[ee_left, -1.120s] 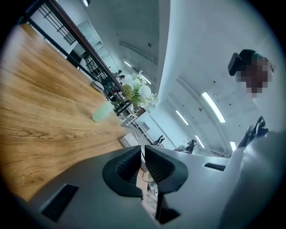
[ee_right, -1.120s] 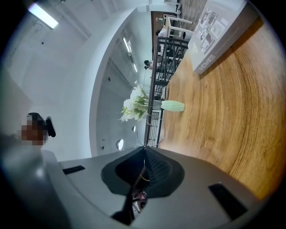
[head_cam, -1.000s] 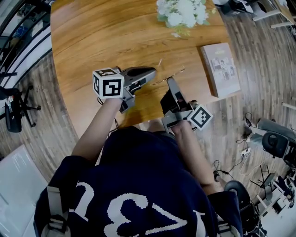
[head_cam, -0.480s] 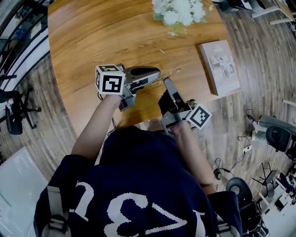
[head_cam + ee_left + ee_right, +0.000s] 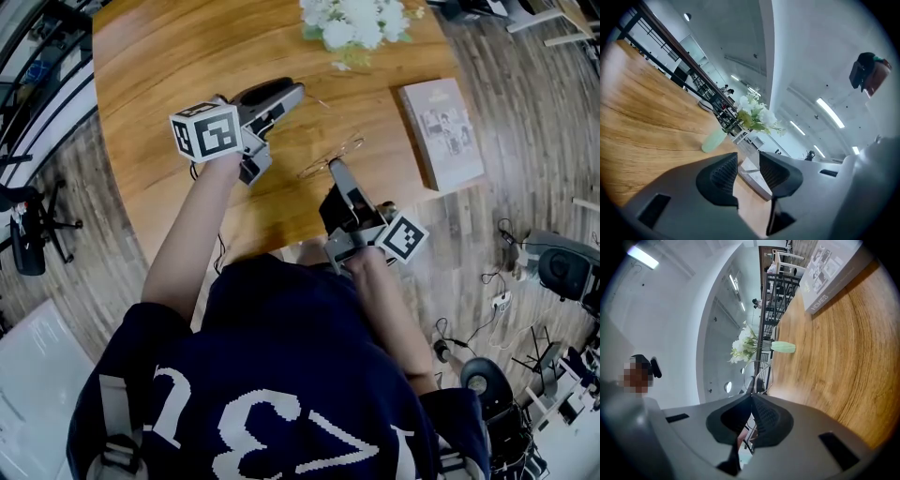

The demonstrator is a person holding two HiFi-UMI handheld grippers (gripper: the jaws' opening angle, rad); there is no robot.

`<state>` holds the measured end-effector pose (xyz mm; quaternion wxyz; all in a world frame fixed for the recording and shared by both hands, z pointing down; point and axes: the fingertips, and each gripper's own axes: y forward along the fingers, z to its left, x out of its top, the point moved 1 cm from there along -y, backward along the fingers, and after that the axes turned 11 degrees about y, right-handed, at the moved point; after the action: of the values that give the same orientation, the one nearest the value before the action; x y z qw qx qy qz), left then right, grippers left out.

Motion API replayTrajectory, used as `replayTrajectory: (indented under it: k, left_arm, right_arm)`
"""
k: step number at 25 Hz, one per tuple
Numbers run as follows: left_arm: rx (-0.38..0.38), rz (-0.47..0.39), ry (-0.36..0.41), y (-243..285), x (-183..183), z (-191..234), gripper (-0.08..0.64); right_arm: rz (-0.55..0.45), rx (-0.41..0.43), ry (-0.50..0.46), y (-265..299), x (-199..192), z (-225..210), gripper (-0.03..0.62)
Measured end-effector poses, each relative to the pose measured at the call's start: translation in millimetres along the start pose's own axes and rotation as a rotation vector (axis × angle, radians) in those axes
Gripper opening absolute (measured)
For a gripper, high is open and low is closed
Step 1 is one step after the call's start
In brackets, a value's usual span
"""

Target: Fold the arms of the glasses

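1. The glasses (image 5: 349,147) are a thin, pale-metal wire frame with clear lenses. They sit near the middle of the wooden table (image 5: 159,84), at the tip of the right gripper (image 5: 334,165). In the head view the frame runs slantwise, and its arms are too fine to tell whether they are folded.
2. In the right gripper view, the right gripper (image 5: 751,394) has its jaws pressed together on the glasses (image 5: 758,377). One round lens rim stands just beyond the pads.
3. In the left gripper view, the left gripper (image 5: 748,159) has jaws that have just been opening. A clear gap now shows between the pads, with nothing in it.
4. In the head view, the left gripper (image 5: 298,89) is apart from the glasses, nearer the white flowers (image 5: 361,23).
5. A book (image 5: 441,131) lies flat at the table's right edge.
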<state>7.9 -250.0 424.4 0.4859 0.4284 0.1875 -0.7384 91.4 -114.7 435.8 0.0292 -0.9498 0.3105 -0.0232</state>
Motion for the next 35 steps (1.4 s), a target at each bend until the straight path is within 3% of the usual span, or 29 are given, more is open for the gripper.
replayTrajectory:
  k: [6,11,17,20,25,32,35]
  left_arm:
    - [-0.128,0.001,-0.190,16,-12,-8,0.128]
    - [-0.194,0.070,-0.231,3,-34,-23,0.044]
    - [-0.308,0.236,-0.207,-7,-79,-61,0.040]
    - [-0.339,0.258,-0.205,-7,-88,-75,0.040]
    - [-0.228,0.162,-0.155,-18,-76,-57,0.040]
    - [-0.078,0.173,0.020,-45,-69,-45,0.040]
    - [-0.054,0.165,0.031,-58,-67,-46,0.040]
  right_arm:
    - [-0.013,0.008,0.001,-5,2,3,0.028]
    - [-0.058,0.014,0.010,-13,16,4,0.028]
    - [-0.067,0.034,0.034,-9,18,7,0.028]
    - [-0.066,0.030,0.042,-6,16,6,0.028]
    - [-0.095,-0.019,0.049,-8,21,-8,0.028]
    - [-0.235,-0.266,0.134,-17,49,-80,0.028]
    - [-0.294,-0.340,0.240,-13,54,-111,0.028]
